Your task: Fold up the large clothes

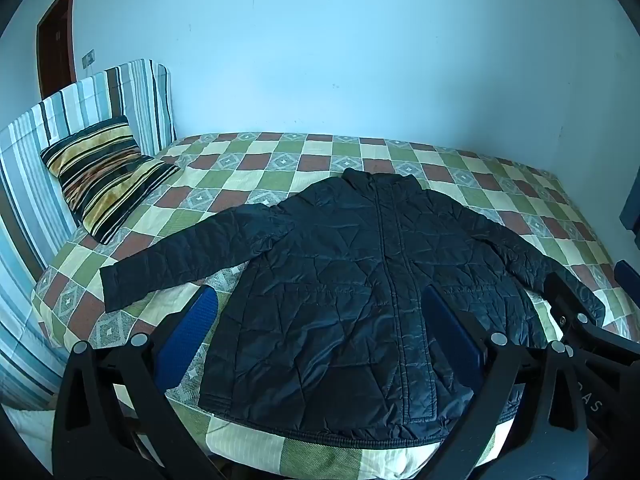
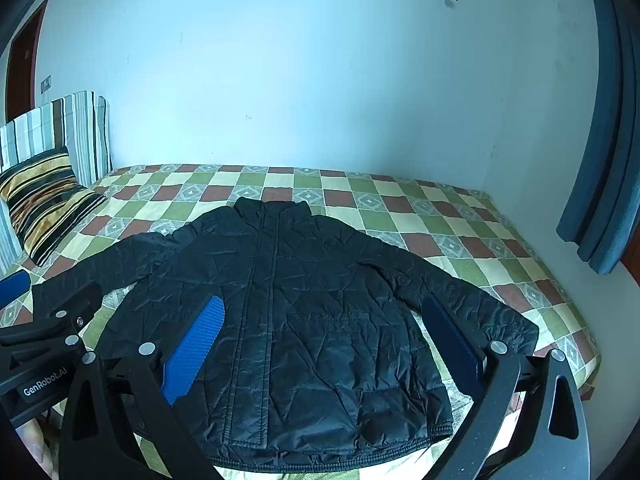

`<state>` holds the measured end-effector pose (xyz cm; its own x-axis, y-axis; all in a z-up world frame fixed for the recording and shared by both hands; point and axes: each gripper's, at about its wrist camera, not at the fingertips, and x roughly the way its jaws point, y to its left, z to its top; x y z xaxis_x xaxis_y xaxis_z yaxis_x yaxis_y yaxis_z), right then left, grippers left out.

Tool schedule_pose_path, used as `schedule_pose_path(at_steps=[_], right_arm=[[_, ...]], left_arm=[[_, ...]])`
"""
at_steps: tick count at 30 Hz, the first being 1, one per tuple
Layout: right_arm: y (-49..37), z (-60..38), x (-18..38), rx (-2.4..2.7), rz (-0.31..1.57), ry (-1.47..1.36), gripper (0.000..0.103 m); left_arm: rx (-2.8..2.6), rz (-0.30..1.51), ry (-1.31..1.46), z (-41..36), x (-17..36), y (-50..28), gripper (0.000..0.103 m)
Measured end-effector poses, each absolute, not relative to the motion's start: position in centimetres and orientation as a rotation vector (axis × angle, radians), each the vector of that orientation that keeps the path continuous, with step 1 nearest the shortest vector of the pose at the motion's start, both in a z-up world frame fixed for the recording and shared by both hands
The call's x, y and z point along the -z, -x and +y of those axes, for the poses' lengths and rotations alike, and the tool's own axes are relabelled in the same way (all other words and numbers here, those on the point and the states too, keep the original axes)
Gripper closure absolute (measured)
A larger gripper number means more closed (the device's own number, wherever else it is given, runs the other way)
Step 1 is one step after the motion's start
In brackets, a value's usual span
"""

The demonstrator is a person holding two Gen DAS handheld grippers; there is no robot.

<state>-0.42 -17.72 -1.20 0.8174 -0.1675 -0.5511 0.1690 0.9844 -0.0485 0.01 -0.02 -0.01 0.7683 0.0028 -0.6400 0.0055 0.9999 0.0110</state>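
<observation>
While spread flat, jacket amid bare checkered quilt margins.

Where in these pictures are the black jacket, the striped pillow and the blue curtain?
black jacket (image 1: 360, 280): left wrist view, on its quilted front.
striped pillow (image 1: 104, 176): left wrist view, on the middle of its face.
blue curtain (image 2: 600, 184): right wrist view, on its hanging folds.

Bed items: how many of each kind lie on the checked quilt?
Jacket: 1
Pillow: 1
Total: 2
</observation>
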Motion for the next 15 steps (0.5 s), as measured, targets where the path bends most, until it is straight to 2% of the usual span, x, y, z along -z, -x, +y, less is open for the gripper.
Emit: schedule_pose_path(at_steps=[15], right_arm=[[0.57,-17.56,1.21,0.177,0.58,-0.008,0.005]], left_arm=[[0.001,0.69,-0.013,0.05,0.05,-0.12,0.002]])
